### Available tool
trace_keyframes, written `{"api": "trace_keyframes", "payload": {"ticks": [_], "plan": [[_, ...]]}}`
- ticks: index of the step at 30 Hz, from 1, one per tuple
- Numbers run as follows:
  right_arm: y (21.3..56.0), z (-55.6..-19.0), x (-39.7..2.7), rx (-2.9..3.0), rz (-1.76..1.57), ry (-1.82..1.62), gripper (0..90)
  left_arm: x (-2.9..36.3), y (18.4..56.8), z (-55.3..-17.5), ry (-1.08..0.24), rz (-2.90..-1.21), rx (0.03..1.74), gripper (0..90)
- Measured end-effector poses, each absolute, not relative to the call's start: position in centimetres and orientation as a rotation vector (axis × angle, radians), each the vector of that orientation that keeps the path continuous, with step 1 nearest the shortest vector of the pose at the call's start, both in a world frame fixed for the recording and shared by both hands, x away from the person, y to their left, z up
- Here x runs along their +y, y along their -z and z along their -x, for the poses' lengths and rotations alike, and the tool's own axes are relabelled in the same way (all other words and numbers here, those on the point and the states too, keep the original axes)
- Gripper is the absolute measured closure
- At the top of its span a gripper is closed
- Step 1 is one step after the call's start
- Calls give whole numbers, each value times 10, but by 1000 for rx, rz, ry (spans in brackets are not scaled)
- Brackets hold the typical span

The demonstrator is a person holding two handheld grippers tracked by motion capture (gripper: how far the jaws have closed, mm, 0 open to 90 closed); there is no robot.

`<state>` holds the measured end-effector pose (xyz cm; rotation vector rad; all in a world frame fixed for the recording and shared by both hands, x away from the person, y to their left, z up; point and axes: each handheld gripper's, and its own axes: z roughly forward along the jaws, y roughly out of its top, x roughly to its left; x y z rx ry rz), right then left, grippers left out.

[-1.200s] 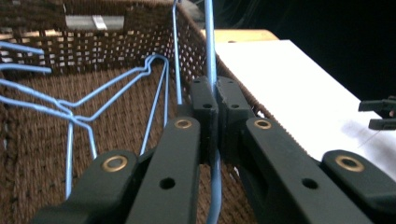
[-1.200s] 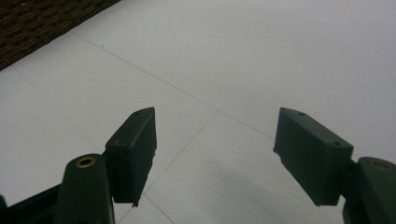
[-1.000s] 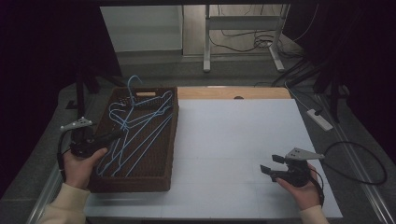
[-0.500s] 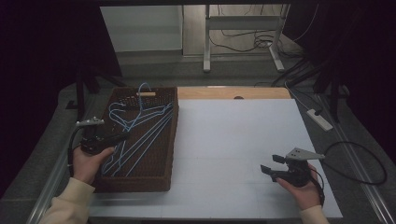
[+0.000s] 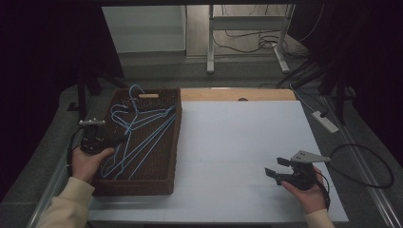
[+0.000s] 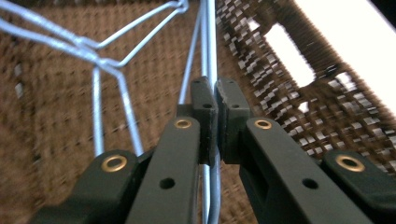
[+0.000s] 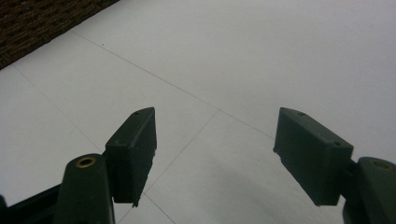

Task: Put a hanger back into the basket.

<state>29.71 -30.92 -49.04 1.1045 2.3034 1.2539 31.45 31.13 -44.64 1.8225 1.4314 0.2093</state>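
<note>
Your left gripper [image 5: 121, 139] has come forward and down into the dark woven basket [image 5: 173, 142] at the white tabletop's left edge; its jaws are pinched on a thin blue wire hanger [image 6: 209, 51], so lifting looks next; the left gripper view shows that clamp; your right gripper [image 7: 215, 158] waits near the front right corner, jaws apart.

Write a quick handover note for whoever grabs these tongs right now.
Left tongs: shut on a blue wire hanger, down inside the brown wicker basket.
Right tongs: open, holding nothing, above the white table.
Things: the blue hangers lie tangled in the basket at the table's left.
Done: one hanger gripped.
Left: probably lift it clear of the others and out; none is on the table yet.
</note>
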Motion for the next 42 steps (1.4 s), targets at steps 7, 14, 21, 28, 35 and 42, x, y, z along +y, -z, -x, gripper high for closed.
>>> {"api": "trace_keyframes", "payload": {"ticks": [7,14,21,28,35,42], "plan": [[491,-298,-309,2311,-1107,-1246,306,312,459,-320,-177,-1920,1512,862],[491,-297,-309,2312,-1107,-1246,306,308,462,-322,-171,-1975,1532,857],[491,-297,-309,2310,-1103,-1251,306,303,461,-323,-273,-1983,1553,612],[491,-297,-309,2311,-1102,-1252,306,303,451,-318,-360,-1935,1507,414],[491,-297,-309,2309,-1103,-1252,305,297,433,-300,-414,-1885,1352,384],[490,-297,-310,2307,-1103,-1255,302,279,417,-274,-421,-1837,1195,350]]}}
